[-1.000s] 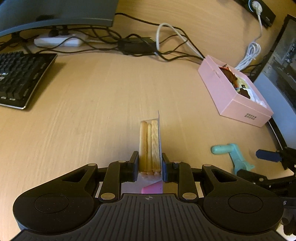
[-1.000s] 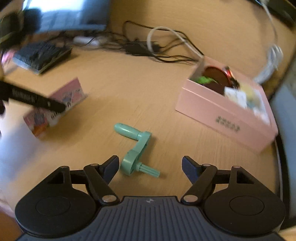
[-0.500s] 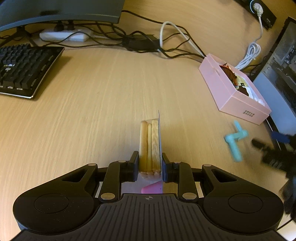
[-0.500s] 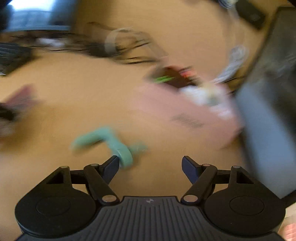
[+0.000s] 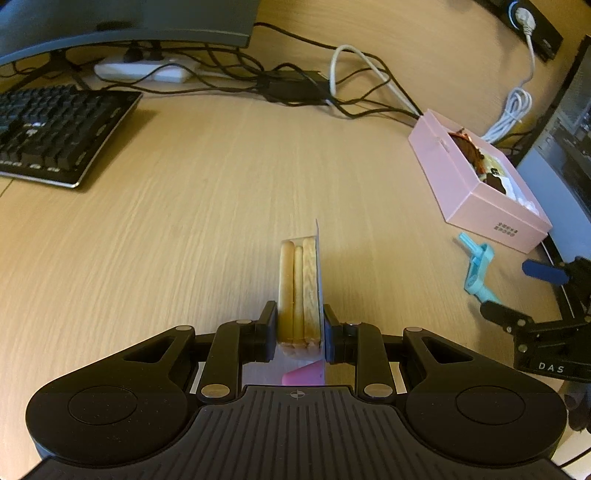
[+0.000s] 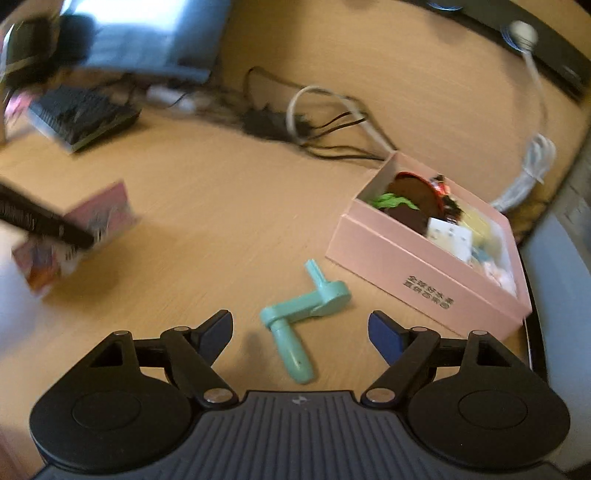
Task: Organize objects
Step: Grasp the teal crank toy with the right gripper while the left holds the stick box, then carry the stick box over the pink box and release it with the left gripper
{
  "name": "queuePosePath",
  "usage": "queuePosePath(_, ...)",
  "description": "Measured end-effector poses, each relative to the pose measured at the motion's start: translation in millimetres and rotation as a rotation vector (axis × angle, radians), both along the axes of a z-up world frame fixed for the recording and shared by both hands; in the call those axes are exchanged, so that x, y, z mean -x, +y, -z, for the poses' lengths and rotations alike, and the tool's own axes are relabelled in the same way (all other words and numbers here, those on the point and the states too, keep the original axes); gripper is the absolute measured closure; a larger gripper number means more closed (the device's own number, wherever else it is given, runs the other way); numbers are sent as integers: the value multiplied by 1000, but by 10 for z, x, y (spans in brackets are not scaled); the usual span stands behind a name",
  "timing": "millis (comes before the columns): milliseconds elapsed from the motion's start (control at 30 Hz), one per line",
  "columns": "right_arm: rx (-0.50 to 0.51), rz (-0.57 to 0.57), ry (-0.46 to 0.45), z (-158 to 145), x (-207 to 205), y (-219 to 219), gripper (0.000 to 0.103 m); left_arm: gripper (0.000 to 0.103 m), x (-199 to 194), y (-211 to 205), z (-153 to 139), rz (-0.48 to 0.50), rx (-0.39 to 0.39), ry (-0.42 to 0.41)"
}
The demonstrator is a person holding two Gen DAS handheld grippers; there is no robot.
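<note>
An office desk: keyboard point(image 5: 55, 133), monitor point(image 5: 122, 22), power strip point(image 5: 144, 72) and tangled cables point(image 5: 295, 85).

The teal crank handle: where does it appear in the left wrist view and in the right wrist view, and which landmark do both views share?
Left wrist view: the teal crank handle lies at the right edge, on the desk just below the pink box.
Right wrist view: it lies low in the centre, between the opening fingers of the right gripper, untouched.
Shared landmark: the pink box, right of centre in both.
</note>
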State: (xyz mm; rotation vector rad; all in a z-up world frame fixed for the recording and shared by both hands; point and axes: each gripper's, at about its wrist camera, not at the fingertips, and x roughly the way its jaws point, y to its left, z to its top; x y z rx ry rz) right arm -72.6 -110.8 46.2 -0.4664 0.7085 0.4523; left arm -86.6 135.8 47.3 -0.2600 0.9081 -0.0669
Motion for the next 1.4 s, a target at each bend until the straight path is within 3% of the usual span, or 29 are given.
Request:
queuePosePath(133, -100, -8, 196, 84, -134, -76, 22, 76, 46, -16, 1, -43, 7, 1)
queuePosePath(233, -201, -56, 271, 107, -103, -28, 22, 76, 77, -59, -12, -65, -10, 8)
queuePosePath(333, -250, -93, 223, 0, -63, -32, 22, 76, 119, -100, -18, -83, -23, 13)
queuePosePath(467, -174, -25, 69, -44, -120, -89, 20, 76, 166, -145, -20, -107, -35, 12)
queuePosePath(567, -202, 36, 88, 32, -304, -173, 17, 76, 197, -183, -25, -113, -51, 14)
queuePosePath(767, -193, -8, 137, 261, -606, -116, 16, 76, 200, -229, -40, -103, -78, 29)
queuePosePath(800, -200, -7, 150, 256, -629, -113, 17, 76, 199, -230, -40, -99, -82, 31)
queuePosePath(833, -205, -6, 156, 242, -634, -107, 27, 76, 197, -232, -41, -96, -85, 32)
queuePosePath(867, -210, -15, 165, 226, -626, -95, 33, 76, 198, -236, -41, -93, -87, 33)
queuePosePath(1300, -234, -29, 118, -41, -138, -9, 32, 76, 18, -208, -41, -37, -82, 36)
queuePosePath(1400, -244, -17, 113, -117, -43, -15, 32, 77, 8, -255, -85, 34, -74, 18)
